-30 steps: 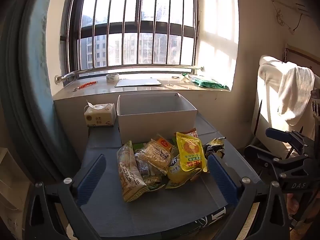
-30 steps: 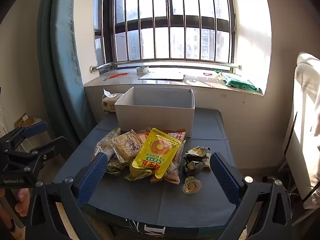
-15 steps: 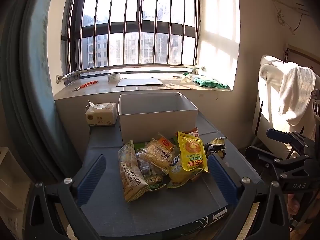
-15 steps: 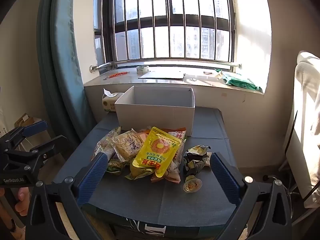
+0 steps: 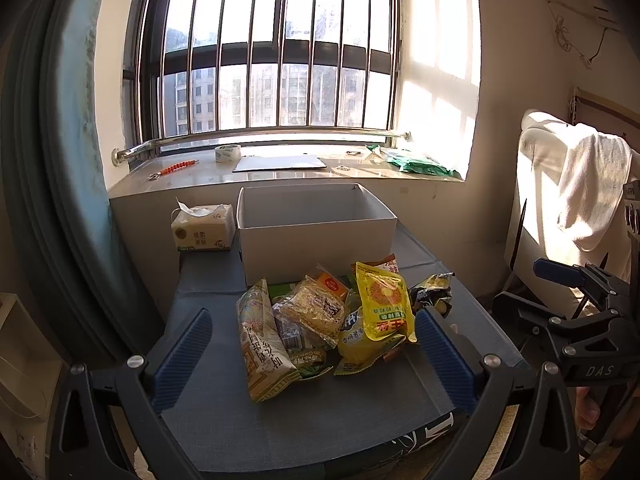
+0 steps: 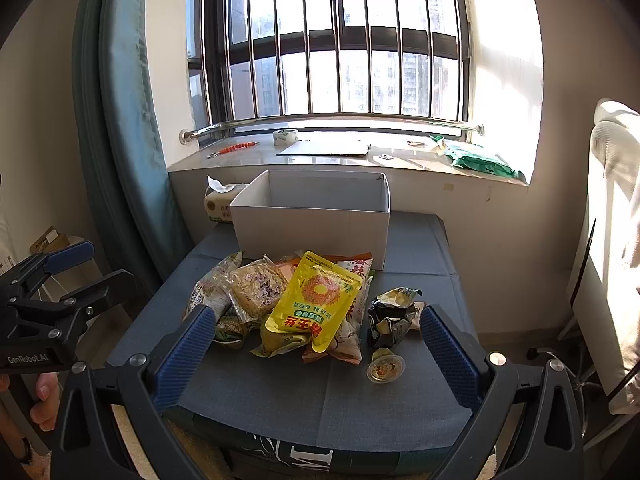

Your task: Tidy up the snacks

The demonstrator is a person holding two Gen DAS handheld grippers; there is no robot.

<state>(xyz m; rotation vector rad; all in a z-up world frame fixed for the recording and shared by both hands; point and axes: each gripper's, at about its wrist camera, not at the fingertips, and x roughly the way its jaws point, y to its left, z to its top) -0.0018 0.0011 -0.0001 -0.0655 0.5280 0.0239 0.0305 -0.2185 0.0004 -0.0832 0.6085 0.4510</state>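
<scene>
Both grippers held above the near edge of the blue-grey table [image 5: 304, 420], nothing between the fingers of either. Left gripper [image 5: 312, 356]: jaws spread wide, blue pads on either side of the snack pile [image 5: 332, 320], no contact with it. Right gripper [image 6: 316, 354]: same, jaws wide apart, pads framing the pile from the near side, holding nothing. The pile sits mid-table, just in front of the white box [image 5: 316, 232], which stands open-topped against the far edge below the windowsill [image 5: 280, 174]; its interior floor is not visible from either view. Pile contents: a yellow bag [image 6: 316, 300] lying on top toward the right, a clear pack of noodles [image 6: 258, 288] to its left, a long pale bag [image 5: 260, 344] at the left end leaning toward the near edge, with green and orange packets partly buried underneath. A crumpled dark wrapper [image 6: 390, 314] lies just right of the pile, and 1 small jelly cup [image 6: 386, 366] sits on the table just in front of that wrapper, apart from the pile. A tissue pack [image 5: 202, 232] stands left of the box, touching or nearly touching its side. On the sill: 1 roll of tape [image 5: 227, 153], a flat sheet and a green bag [image 6: 478, 158]. In the right wrist view the left gripper shows at the left edge, off the table.
</scene>
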